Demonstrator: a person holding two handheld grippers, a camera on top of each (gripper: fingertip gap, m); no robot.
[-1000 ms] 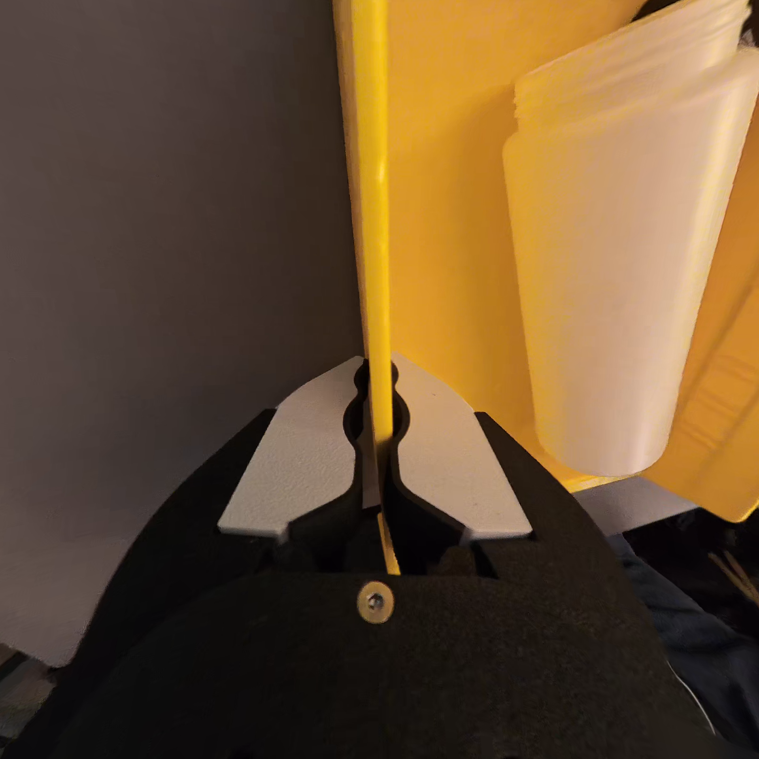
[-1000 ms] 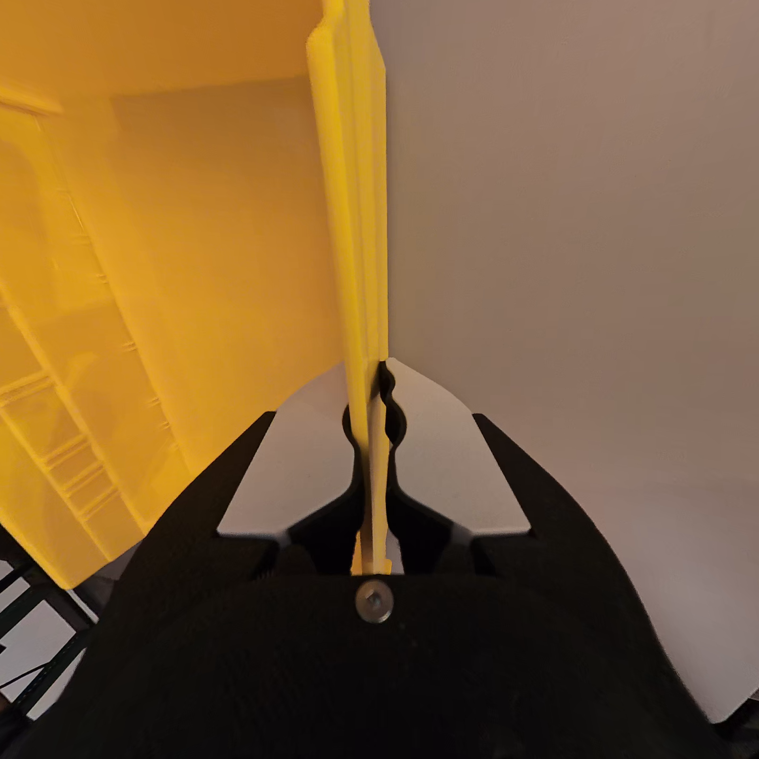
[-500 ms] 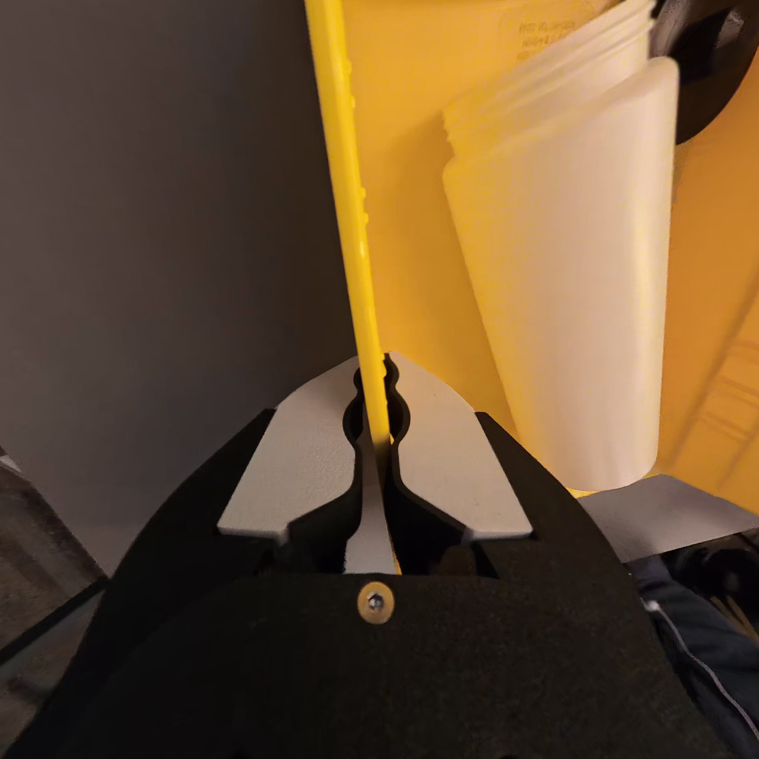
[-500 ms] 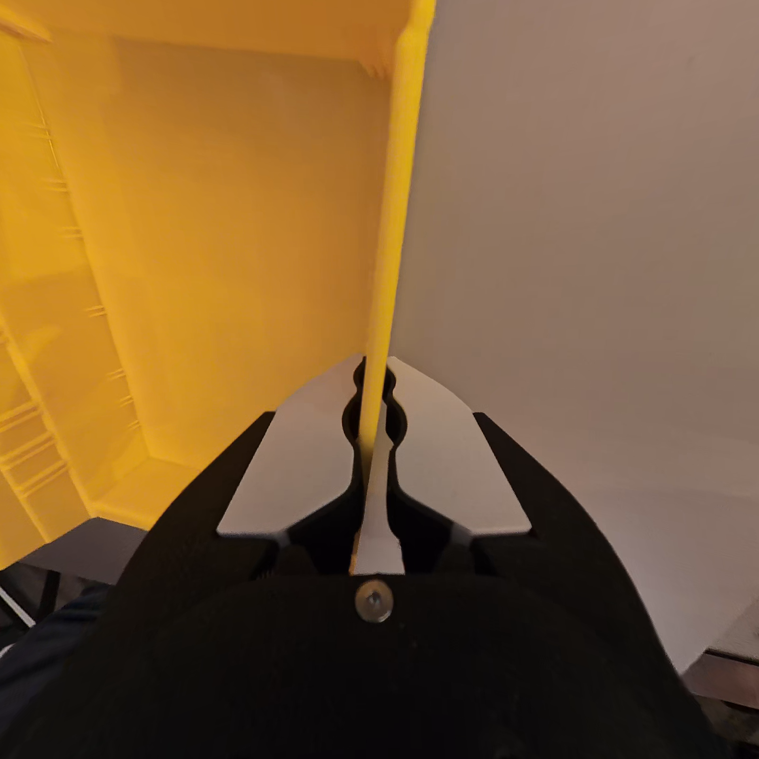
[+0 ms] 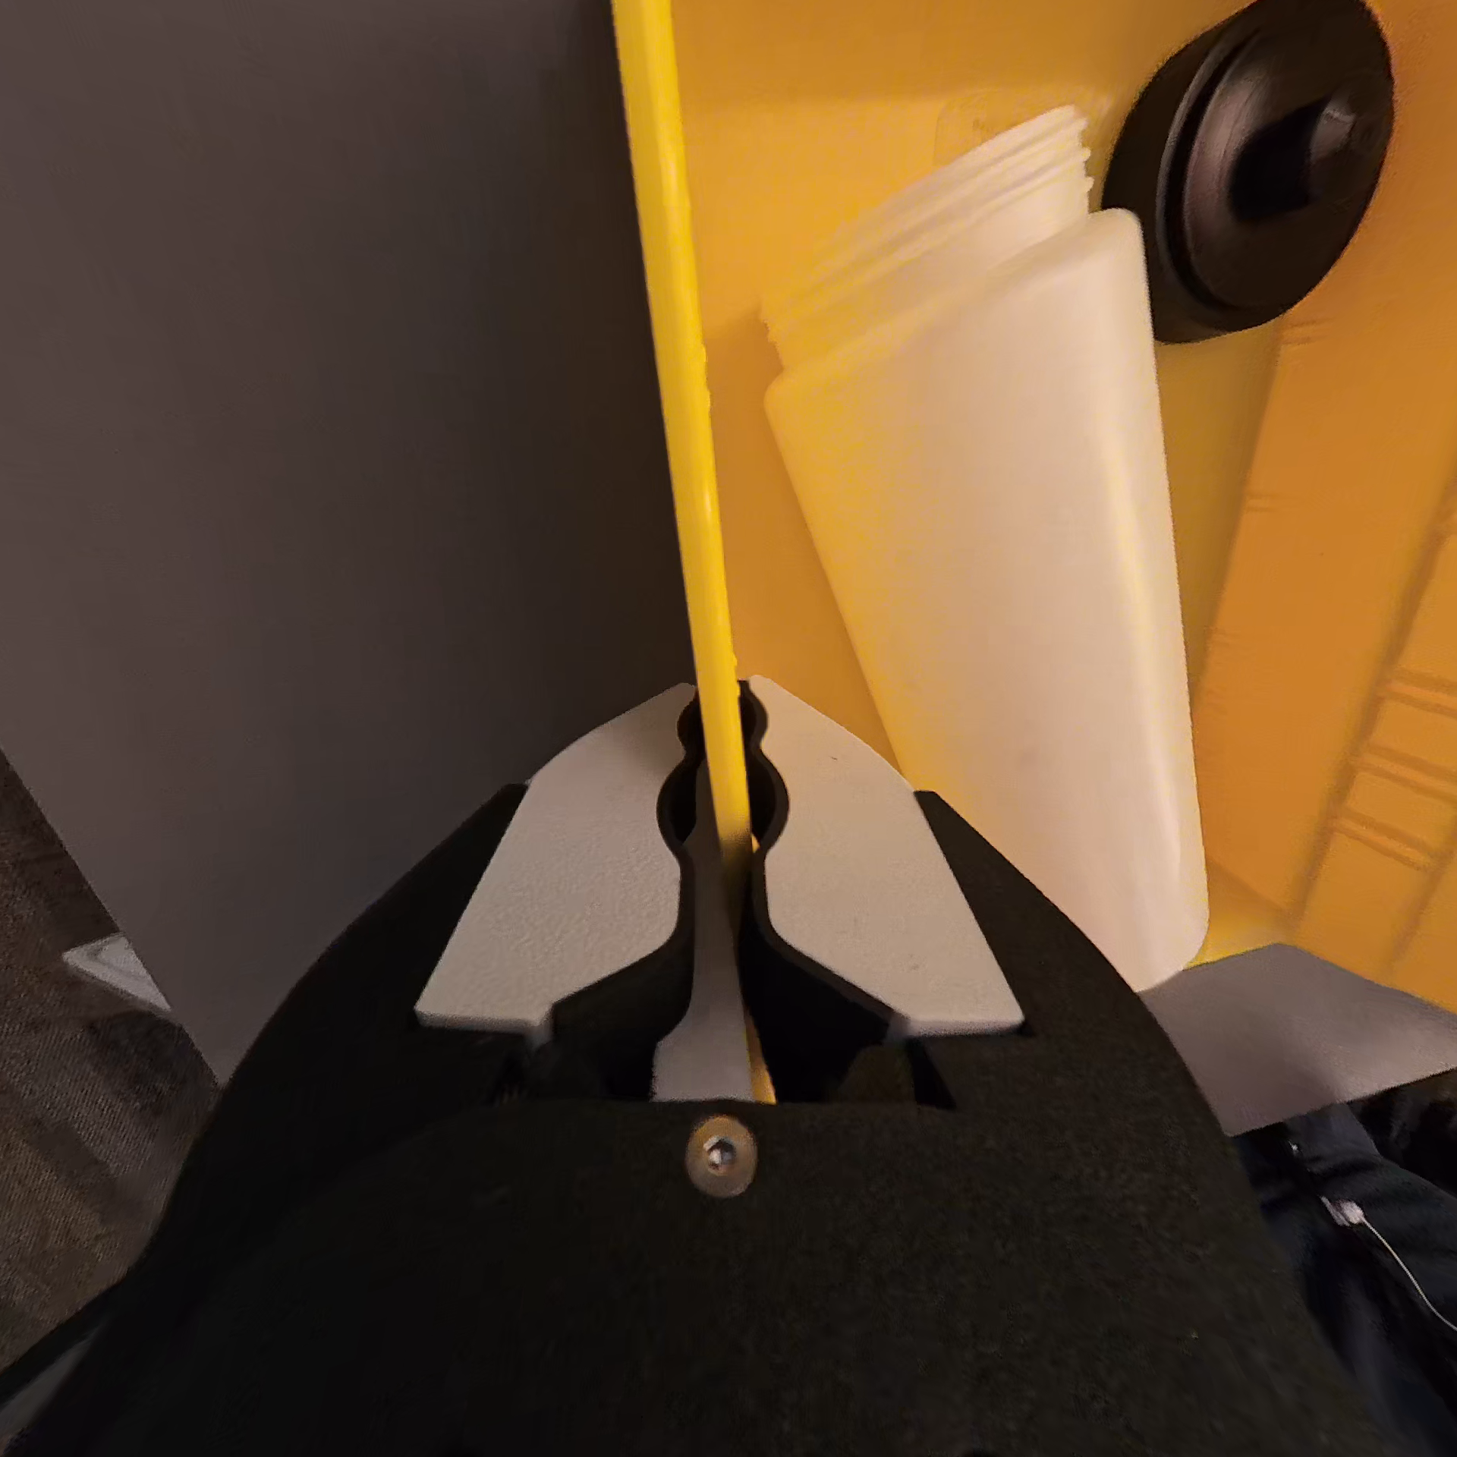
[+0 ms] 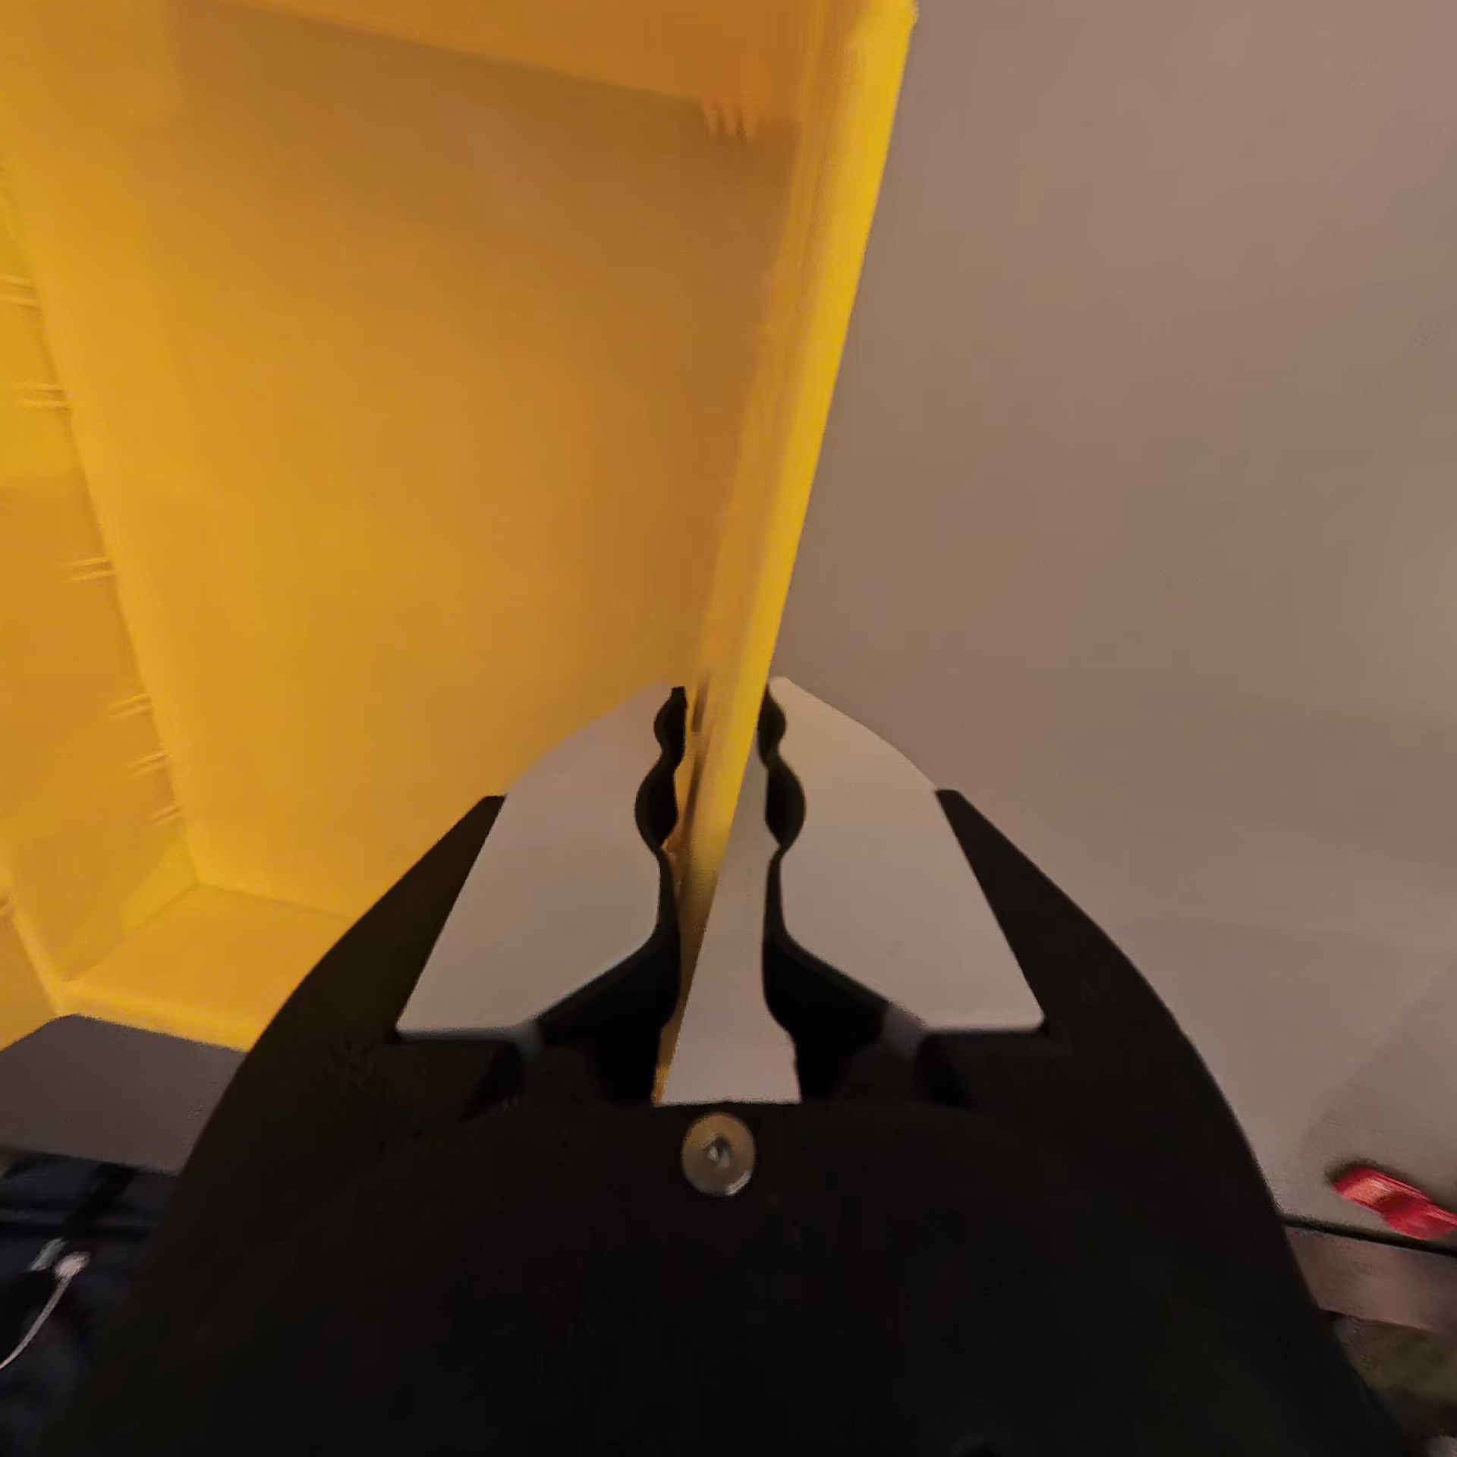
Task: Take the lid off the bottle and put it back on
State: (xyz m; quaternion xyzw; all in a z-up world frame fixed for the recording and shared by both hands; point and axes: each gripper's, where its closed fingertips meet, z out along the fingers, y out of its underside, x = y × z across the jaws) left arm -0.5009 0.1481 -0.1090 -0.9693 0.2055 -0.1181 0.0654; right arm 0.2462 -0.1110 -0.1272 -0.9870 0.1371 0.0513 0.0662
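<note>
Left tongs clamp yellow bin wall edge; right tongs slack, parted around opposite wall.

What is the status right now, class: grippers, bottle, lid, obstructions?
Left gripper clamped on yellow plastic bin wall; right gripper jaws loosening on opposite wall. White translucent plastic bottle uncapped inside. Black round lid beside its neck.

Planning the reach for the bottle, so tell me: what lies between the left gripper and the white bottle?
In the left wrist view, only bare yellow bin floor separates the left gripper, clamped on the bin's wall, from the bottle.
</note>
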